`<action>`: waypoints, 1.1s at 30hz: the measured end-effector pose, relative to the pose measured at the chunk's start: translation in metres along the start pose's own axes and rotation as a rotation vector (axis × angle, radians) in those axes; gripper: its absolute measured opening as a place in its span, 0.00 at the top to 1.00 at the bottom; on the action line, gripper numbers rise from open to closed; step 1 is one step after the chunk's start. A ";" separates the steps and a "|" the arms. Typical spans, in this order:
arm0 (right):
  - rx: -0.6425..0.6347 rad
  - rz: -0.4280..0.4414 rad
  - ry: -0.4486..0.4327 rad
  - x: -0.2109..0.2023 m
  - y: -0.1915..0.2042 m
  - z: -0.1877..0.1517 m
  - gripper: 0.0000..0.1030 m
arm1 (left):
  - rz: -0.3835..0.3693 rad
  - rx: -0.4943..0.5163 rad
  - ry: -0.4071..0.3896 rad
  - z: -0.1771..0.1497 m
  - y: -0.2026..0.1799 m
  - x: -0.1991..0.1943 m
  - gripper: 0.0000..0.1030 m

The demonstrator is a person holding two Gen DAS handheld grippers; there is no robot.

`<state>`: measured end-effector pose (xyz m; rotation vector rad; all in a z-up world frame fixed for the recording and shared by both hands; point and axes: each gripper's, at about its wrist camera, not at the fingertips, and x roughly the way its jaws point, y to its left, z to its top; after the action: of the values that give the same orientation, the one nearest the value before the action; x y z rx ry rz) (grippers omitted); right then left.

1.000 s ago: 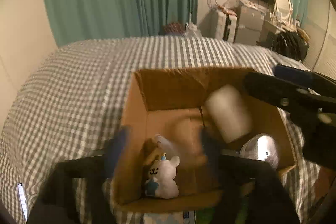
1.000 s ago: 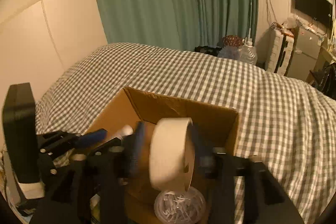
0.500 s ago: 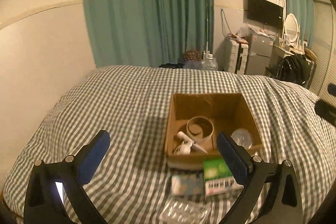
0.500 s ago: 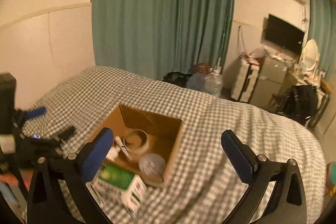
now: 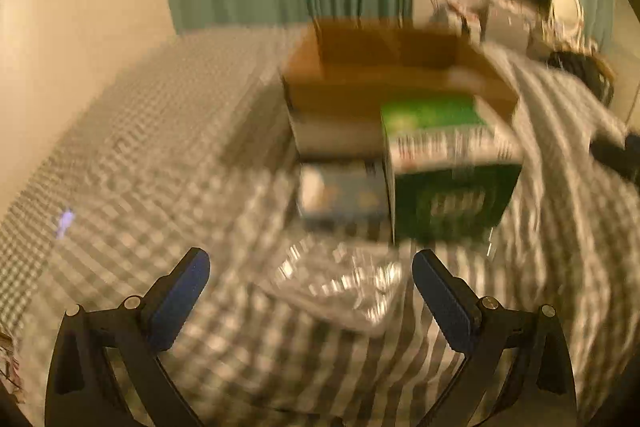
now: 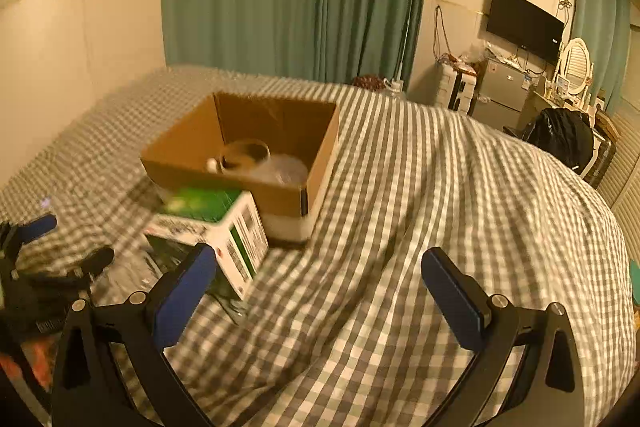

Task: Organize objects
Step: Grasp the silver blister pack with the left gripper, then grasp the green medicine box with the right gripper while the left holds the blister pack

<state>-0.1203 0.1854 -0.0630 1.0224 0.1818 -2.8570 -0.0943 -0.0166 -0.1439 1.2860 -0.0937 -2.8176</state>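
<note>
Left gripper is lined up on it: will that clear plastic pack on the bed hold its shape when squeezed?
The clear plastic pack looks thin and glossy, so it probably flexes and may slip. It likely weighs little. The image is blurred, so contents are unclear.

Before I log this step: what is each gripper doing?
Left gripper: open, holding nothing, above a clear plastic package.
Right gripper: open, holding nothing.

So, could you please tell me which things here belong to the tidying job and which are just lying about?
Part of the job:
- cardboard box
- tape roll inside it
- green box
- blue packet
- clear plastic pack

Lying about:
- checked bedspread
- television
- black backpack
</note>
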 end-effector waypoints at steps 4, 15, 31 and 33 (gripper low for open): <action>0.012 0.023 0.034 0.020 -0.001 -0.010 0.00 | 0.002 0.018 0.071 -0.007 -0.006 0.028 0.00; 0.034 0.046 0.123 0.042 -0.003 -0.024 0.00 | 0.058 0.103 0.106 -0.016 -0.021 0.037 0.00; -0.024 0.026 0.127 0.033 0.012 -0.027 0.01 | -0.017 0.090 0.014 0.015 -0.003 0.021 0.84; -0.026 0.044 0.136 0.033 0.019 -0.027 0.01 | -0.024 0.035 -0.026 0.021 0.012 0.007 0.87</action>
<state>-0.1264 0.1687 -0.1058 1.2008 0.2037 -2.7396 -0.1143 -0.0284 -0.1351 1.2665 -0.1300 -2.8653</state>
